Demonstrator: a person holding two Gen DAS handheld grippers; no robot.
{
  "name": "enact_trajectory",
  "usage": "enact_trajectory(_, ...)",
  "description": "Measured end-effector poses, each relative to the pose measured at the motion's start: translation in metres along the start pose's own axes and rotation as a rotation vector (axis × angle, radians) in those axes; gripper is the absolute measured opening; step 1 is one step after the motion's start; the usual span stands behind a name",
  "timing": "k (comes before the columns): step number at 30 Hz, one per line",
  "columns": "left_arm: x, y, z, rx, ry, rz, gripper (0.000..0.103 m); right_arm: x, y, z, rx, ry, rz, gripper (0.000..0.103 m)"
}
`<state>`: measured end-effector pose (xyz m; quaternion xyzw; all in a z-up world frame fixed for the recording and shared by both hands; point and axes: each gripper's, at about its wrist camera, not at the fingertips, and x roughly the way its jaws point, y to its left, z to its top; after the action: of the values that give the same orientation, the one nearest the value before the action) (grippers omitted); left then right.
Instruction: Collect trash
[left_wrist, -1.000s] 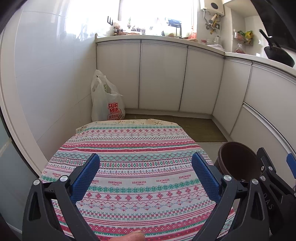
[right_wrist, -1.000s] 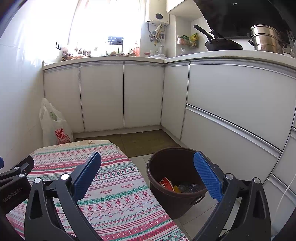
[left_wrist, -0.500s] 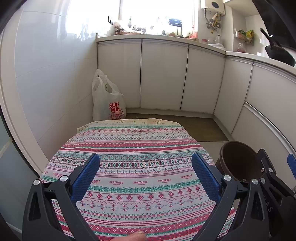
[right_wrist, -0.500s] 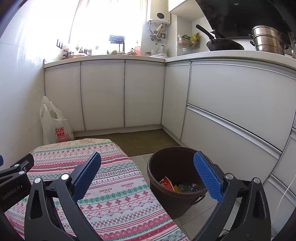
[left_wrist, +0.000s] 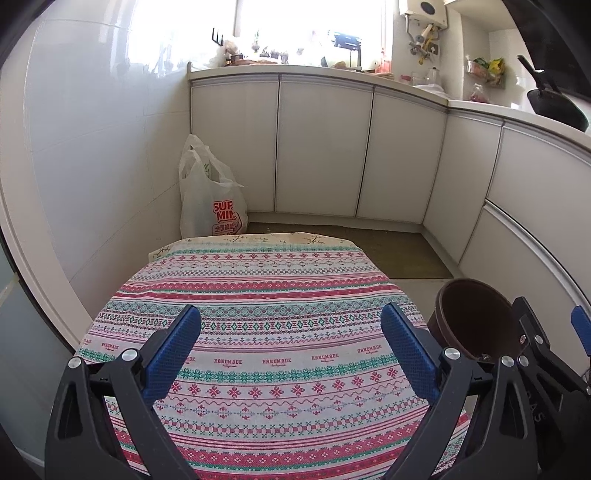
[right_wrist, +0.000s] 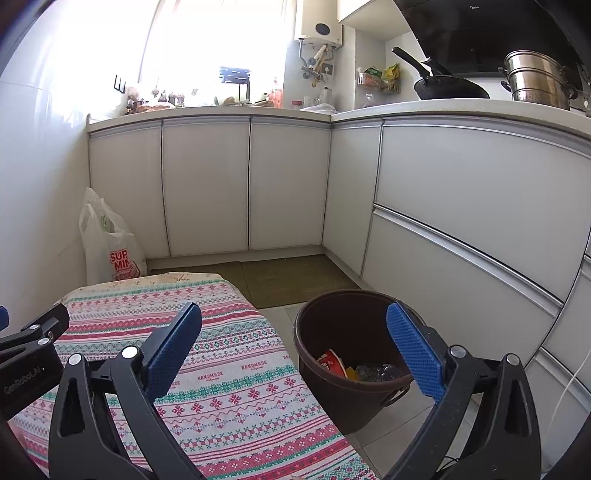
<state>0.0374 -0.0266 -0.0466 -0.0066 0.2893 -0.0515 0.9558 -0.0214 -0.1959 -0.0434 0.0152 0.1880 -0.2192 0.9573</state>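
A brown round bin (right_wrist: 347, 354) stands on the floor just right of the table; it holds a red wrapper (right_wrist: 330, 362), a yellow scrap and crumpled clear plastic. Its rim (left_wrist: 472, 317) also shows in the left wrist view. The table wears a striped patterned cloth (left_wrist: 258, 332) with nothing lying on it. My left gripper (left_wrist: 291, 343) hovers open above the cloth, nothing between its blue pads. My right gripper (right_wrist: 295, 347) is open too, spanning the table's right edge and the bin, holding nothing.
A white plastic shopping bag (left_wrist: 210, 199) leans in the corner behind the table. White cabinets (right_wrist: 207, 184) run along the back and right walls. A brown floor mat (right_wrist: 291, 277) lies before them. A black pan (right_wrist: 447, 88) and steel pot (right_wrist: 535, 79) sit on the counter.
Both views have drifted slightly; the scene sits a touch lower and farther in frame. Both grippers stay open and empty, and nothing on the table or in the bin has moved.
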Motion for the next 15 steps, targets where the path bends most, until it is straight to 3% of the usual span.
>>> enact_trajectory(15, -0.0016, -0.0085, -0.0012, 0.036, -0.010, -0.042, 0.091, 0.0003, -0.0036, 0.0001, -0.005, -0.004, -0.007, 0.096)
